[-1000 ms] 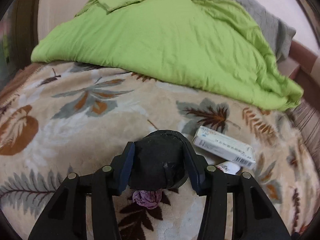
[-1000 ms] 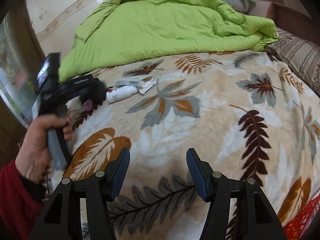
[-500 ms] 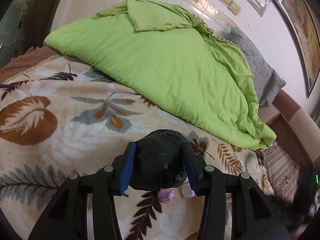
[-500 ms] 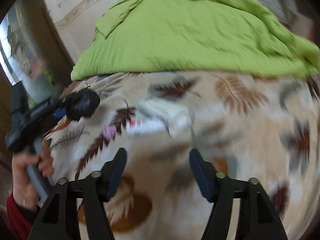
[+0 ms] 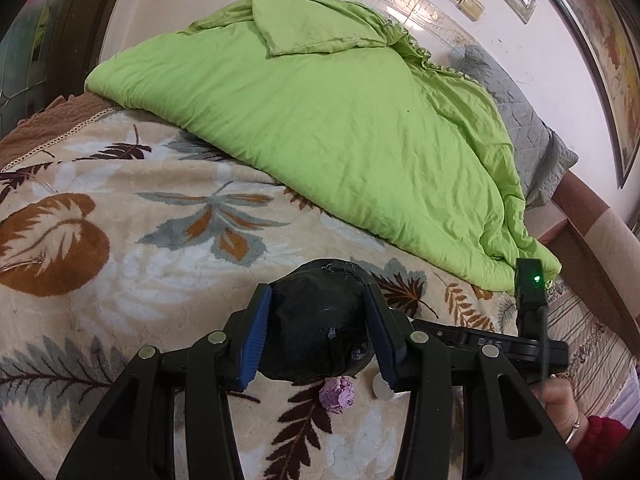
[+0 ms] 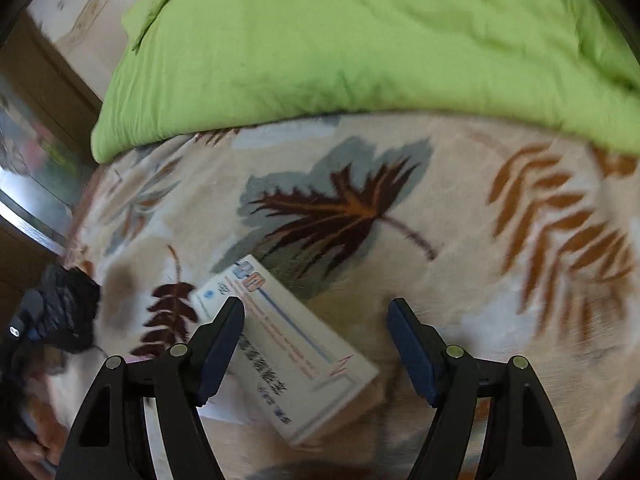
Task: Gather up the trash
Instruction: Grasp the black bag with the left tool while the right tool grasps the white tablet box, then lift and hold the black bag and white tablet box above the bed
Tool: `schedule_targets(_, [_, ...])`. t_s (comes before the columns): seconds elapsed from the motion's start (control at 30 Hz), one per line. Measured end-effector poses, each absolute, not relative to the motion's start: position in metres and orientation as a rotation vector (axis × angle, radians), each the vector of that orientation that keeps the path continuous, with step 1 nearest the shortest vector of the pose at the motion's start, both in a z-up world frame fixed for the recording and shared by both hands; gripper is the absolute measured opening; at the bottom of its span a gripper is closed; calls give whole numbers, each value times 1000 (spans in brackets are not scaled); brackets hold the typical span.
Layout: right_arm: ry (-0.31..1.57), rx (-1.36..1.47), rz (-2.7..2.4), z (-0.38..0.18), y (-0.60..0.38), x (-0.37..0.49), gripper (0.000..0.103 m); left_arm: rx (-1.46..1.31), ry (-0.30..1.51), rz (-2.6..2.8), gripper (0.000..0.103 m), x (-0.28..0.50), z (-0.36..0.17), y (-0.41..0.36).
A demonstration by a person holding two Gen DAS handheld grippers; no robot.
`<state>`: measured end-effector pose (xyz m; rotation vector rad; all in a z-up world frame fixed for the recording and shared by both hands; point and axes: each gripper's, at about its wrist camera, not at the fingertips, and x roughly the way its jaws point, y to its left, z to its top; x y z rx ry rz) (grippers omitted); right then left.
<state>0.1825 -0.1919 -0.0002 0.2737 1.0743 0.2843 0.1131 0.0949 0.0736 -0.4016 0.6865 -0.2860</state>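
Left gripper is clamped on a black wad to carry it off, while the right gripper is opening over the white carton mid-bed on the leaf blanket.

Right wrist view: motion-blurred throughout; print on the white carton unreadable, its near end partly behind the left fingertip. Left wrist view: white round object, at five o'clock of the black bundle, mostly hidden.
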Motion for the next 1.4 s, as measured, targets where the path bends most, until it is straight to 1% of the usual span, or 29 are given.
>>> schedule_targets(0.1, [1088, 282, 395, 5, -179, 180, 80, -396, 687, -281, 46, 113, 73, 94])
schedule_targets(0.2, [1108, 131, 430, 13, -155, 175, 79, -395, 688, -281, 46, 113, 73, 93])
schedule_targets(0.27, [1122, 40, 404, 12, -144, 173, 65, -391, 691, -279, 46, 112, 74, 93])
schedule_targets(0.4, [1121, -5, 363, 10, -139, 165, 61, -391, 684, -283, 46, 111, 75, 92])
schedule_targets(0.43, [1107, -10, 341, 12, -139, 161, 59, -388, 679, -284, 46, 110, 76, 91])
schedule_targets(0.47, [1088, -7, 320, 14, -142, 156, 58, -384, 677, -286, 46, 108, 77, 90])
schedule_targets(0.6, [939, 45, 254, 42, -155, 110, 58, -349, 655, -294, 46, 98, 84, 81])
schedule_targets(0.77, [819, 125, 185, 64, -166, 34, 58, -266, 621, -302, 46, 71, 94, 63])
schedule_targets(0.93, [775, 141, 122, 64, -174, -39, 58, -194, 604, -322, 46, 36, 102, 44])
schedule_targets(1.13, [725, 171, 85, 61, -184, -98, 58, -181, 626, -360, 46, -12, 111, 33])
schedule_targets(1.23, [719, 236, 88, 60, -194, -115, 58, -130, 626, -368, 46, -39, 116, 30])
schedule_targets(1.4, [694, 256, 83, 61, -197, -131, 58, -36, 627, -364, 46, -92, 110, 26])
